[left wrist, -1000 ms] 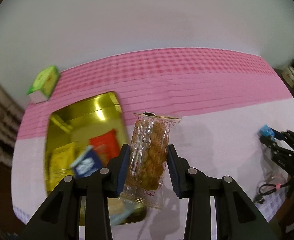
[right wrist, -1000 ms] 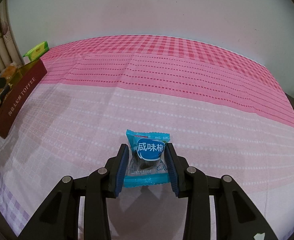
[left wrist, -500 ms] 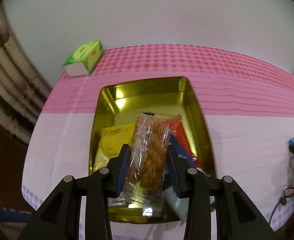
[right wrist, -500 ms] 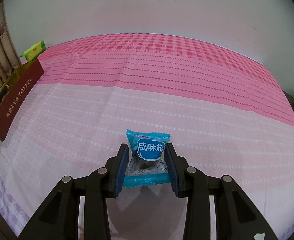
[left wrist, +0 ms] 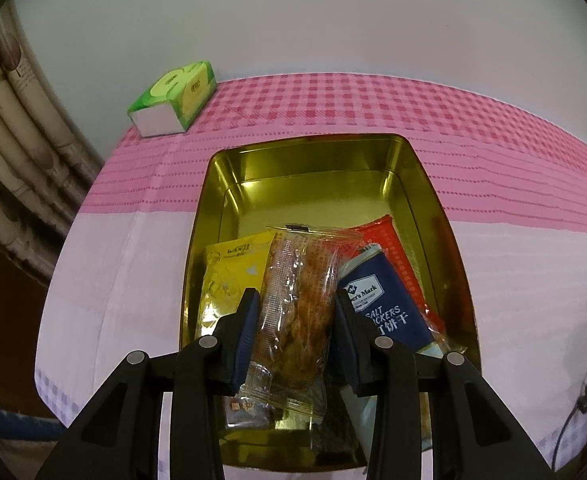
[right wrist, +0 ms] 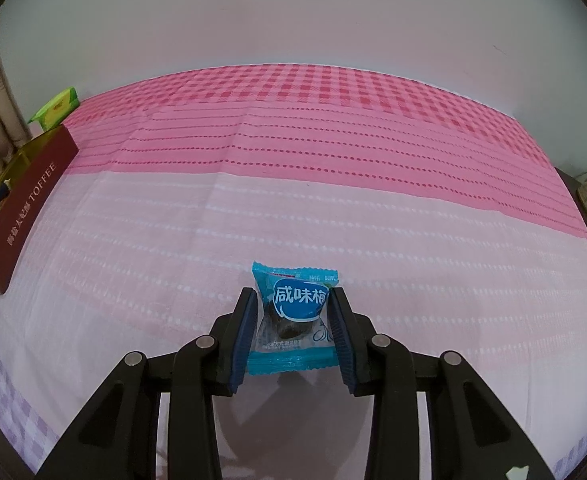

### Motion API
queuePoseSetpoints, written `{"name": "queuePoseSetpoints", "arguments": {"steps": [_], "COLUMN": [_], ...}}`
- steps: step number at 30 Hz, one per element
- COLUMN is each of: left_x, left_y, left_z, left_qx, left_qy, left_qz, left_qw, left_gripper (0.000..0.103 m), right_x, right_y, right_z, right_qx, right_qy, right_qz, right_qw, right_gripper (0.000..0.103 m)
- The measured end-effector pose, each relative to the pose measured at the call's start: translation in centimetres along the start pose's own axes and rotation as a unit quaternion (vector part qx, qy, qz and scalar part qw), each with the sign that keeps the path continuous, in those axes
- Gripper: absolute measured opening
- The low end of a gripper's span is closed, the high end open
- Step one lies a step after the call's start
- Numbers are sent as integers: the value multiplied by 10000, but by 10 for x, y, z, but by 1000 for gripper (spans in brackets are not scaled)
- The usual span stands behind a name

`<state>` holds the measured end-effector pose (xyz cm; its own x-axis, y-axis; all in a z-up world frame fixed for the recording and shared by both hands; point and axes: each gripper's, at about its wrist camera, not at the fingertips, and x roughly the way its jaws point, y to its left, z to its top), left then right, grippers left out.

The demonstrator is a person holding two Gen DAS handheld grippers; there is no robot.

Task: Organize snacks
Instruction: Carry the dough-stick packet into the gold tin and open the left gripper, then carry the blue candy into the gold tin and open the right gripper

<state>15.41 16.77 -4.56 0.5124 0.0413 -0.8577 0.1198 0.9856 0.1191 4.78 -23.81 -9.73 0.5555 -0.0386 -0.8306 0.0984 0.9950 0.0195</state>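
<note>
Snacks are being gathered into a gold tin (left wrist: 409,184) on a pink checked tablecloth (right wrist: 333,152). Left gripper (left wrist: 296,332) pinches a clear-wrapped biscuit bar (left wrist: 299,320) lengthwise, held over the tin's near end above a yellow packet (left wrist: 229,276), a navy cracker pack (left wrist: 385,312) and a red packet (left wrist: 393,248), likely ready to drop in. Right gripper (right wrist: 292,330) is clamped on a blue wrapped plum candy (right wrist: 297,308) low over bare cloth, well apart from the tin, probably waiting its turn. A green tissue pack (left wrist: 173,98) sits at the far corner.
</note>
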Motion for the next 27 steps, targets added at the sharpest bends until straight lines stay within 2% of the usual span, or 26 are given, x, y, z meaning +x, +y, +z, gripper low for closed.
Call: {"name": "queuePoseSetpoints", "arguments": {"steps": [13,20,23,25,27], "left_x": [3,1,-2,-6,-13], "left_y": [-1,2,4,4,5], "left_z": [-3,-4,-5,-5,-5], "left_qx": [82,53,49,80,98], "left_qy": [-105,-175,-225,-295,-411], "left_qz": [207,188,186,239,281], "left_qw": [9997,9997,9996,9992,9987], "left_gripper": [38,40,45,55,60], "right_x": [-8,-15,-18,-19,-20], "right_y": [10,23,30,34,40], "right_z": [5,11,14,15,18], "right_qx": [-51,-162,-220,-252,-296], "right_qy": [-46,-93,-119,-132,-154], "right_qz": [-17,-1,17,43,62], "right_qw": [10000,9998,9997,9996,9994], "right_gripper": [34,34,34,34,34]}}
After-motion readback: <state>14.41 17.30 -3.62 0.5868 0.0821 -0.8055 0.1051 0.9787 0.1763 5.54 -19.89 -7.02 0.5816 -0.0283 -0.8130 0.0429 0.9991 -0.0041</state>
